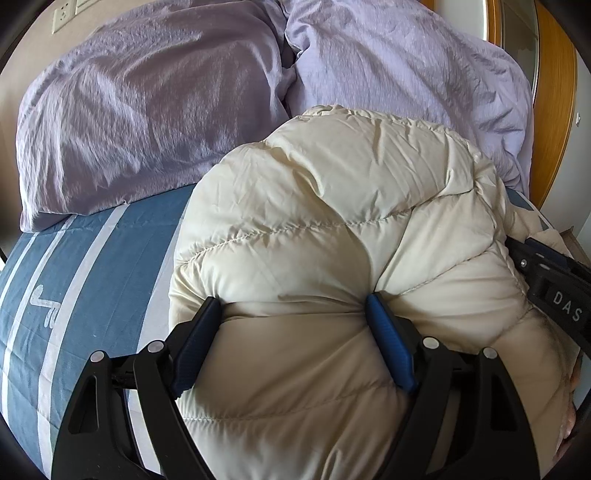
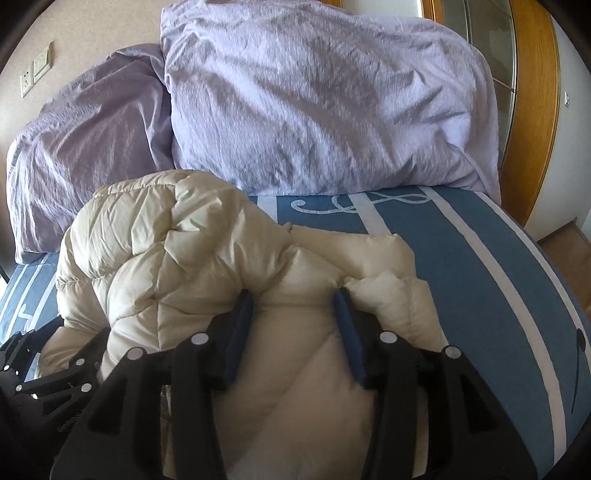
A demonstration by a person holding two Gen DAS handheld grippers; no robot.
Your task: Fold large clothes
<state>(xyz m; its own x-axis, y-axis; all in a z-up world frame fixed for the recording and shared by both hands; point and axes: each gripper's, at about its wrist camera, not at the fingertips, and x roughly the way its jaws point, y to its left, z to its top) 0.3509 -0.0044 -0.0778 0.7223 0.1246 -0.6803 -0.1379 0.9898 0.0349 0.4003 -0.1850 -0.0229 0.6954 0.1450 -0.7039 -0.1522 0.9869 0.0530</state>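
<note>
A cream quilted down jacket (image 1: 332, 221) lies bunched in a thick mound on the bed. In the left wrist view my left gripper (image 1: 293, 301) straddles a fat roll of it; both blue pads dig into the fabric, which puckers at the right pad. My right gripper (image 2: 293, 295) holds another bulging fold of the jacket (image 2: 155, 266) near its right edge, with the padding squeezed between its pads. The right tool's black body (image 1: 546, 280) shows at the jacket's right side in the left wrist view. What lies under the mound is hidden.
The bed cover (image 2: 480, 258) is blue with white stripes. Two big pillows stand at the head, dark purple (image 1: 147, 110) and pale lilac (image 2: 314, 110). A wooden frame (image 2: 532, 129) rises at the right, and wall sockets (image 1: 61, 16) sit at the far left.
</note>
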